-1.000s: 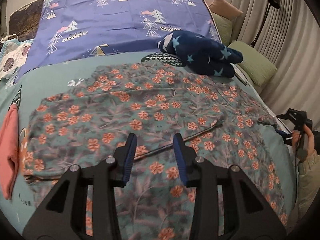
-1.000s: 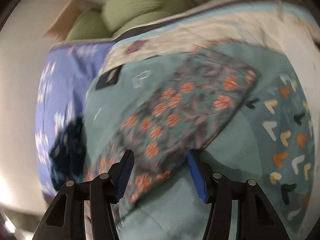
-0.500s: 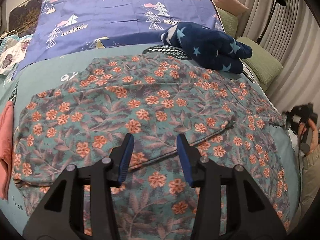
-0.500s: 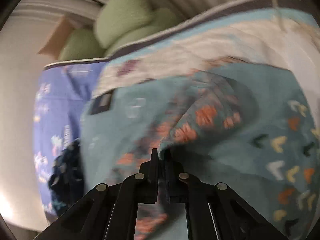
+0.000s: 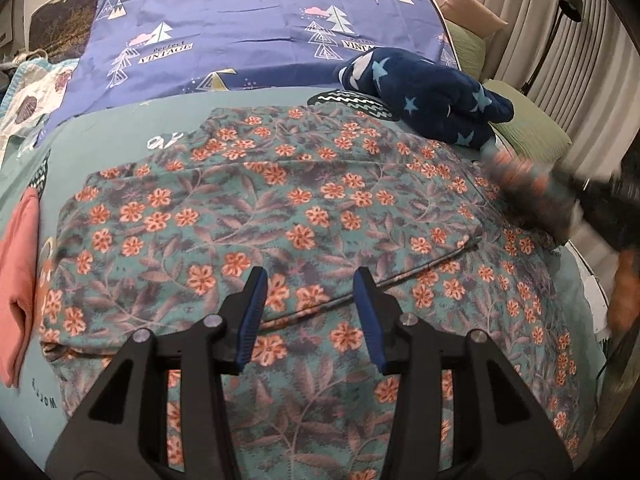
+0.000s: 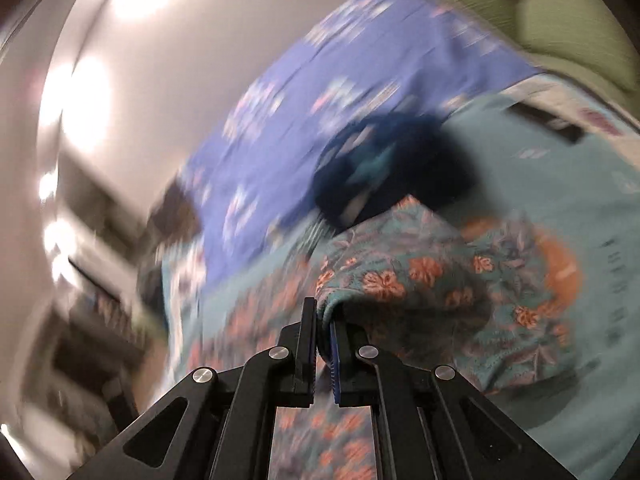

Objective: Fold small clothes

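Note:
A teal garment with orange flowers (image 5: 280, 208) lies spread flat on the bed. My left gripper (image 5: 310, 312) is open and empty, hovering just above the garment's near middle by a seam. My right gripper (image 6: 323, 334) is shut on the garment's right edge (image 6: 400, 276) and holds it lifted off the bed. In the left wrist view the lifted edge and right gripper show as a blur at the right (image 5: 532, 188).
A dark blue star-patterned garment (image 5: 424, 96) lies bunched at the far right of the bed. A pink cloth (image 5: 16, 280) lies at the left edge. A purple tree-print sheet (image 5: 256, 28) covers the far end. Green pillows (image 5: 528, 128) sit at the right.
My right gripper closed on the garment's right edge, lifted it and swung it up and over toward the left. My left gripper moved slightly forward over the garment, still open.

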`<state>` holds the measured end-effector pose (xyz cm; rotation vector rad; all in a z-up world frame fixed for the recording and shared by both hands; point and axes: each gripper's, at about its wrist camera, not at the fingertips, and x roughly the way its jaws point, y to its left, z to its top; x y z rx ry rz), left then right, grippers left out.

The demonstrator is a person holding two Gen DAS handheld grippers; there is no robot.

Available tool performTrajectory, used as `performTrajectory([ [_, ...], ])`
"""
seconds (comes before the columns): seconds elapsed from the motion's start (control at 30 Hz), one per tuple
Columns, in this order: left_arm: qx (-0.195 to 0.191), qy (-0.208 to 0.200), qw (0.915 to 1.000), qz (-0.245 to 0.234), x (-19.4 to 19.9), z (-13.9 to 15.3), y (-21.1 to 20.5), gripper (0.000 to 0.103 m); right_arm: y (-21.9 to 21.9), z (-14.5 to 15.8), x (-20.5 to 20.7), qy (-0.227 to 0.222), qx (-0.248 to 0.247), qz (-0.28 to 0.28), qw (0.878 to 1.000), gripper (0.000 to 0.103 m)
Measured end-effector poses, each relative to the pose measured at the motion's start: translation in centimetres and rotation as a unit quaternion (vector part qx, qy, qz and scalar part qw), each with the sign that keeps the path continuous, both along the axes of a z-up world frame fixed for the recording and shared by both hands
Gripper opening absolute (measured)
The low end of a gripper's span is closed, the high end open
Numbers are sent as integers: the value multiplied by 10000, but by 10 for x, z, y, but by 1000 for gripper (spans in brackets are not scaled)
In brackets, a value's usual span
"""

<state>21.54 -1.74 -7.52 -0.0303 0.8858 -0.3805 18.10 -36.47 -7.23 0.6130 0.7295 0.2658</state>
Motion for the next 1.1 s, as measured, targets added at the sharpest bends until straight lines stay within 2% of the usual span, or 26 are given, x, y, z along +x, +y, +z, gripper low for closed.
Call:
performTrajectory([
  [0.13,-270,200,9992,-223,-4,-4,1,51,36,-38,-1,583,-312,537,9964,9],
  [0.2,-313,229,9986,-357,-7,-4,-4,56,46,-48,-9,724,-567,714,9932,16],
  [0.3,-450,287,9968,-590,-7,-1,-17,62,51,-53,-28,675,-722,842,9915,19],
  [0.4,-681,444,9925,-918,-6,1,-39,63,38,-53,-37,679,-599,892,9919,19],
  [0.47,-663,451,9913,-1045,-6,3,-57,63,29,-47,-46,611,-557,808,9933,24],
  [0.53,-548,361,9905,-1212,-9,5,-76,63,16,-44,-48,571,-416,612,9956,26],
  [0.63,-469,283,9917,-1159,-10,7,-85,63,-11,-44,-39,627,59,174,9979,30],
  [0.7,-556,318,9925,-1041,-9,7,-80,63,-25,-49,-28,758,422,-49,9962,42],
  [0.77,-654,382,9933,-878,-6,6,-70,63,-31,-58,-14,1001,706,-161,9923,46],
  [0.83,-750,433,9942,-645,-2,6,-52,63,-28,-67,0,1266,979,-197,9869,48],
  [0.9,-819,455,9946,-449,1,5,-39,63,-21,-66,7,1191,1094,-244,9865,46],
  [0.97,-929,447,9944,-238,3,6,-20,63,-1,-48,6,576,1091,102,9923,45],
  [1.0,-989,433,9940,-150,3,7,-10,64,13,-38,2,264,1076,499,9926,45],
  [1.03,-1047,429,9936,-58,4,6,-1,64,33,-27,-3,-19,1042,1154,9878,45],
  [1.1,-1171,489,9919,36,6,3,11,65,56,-20,-10,-135,1019,1906,9763,45],
])
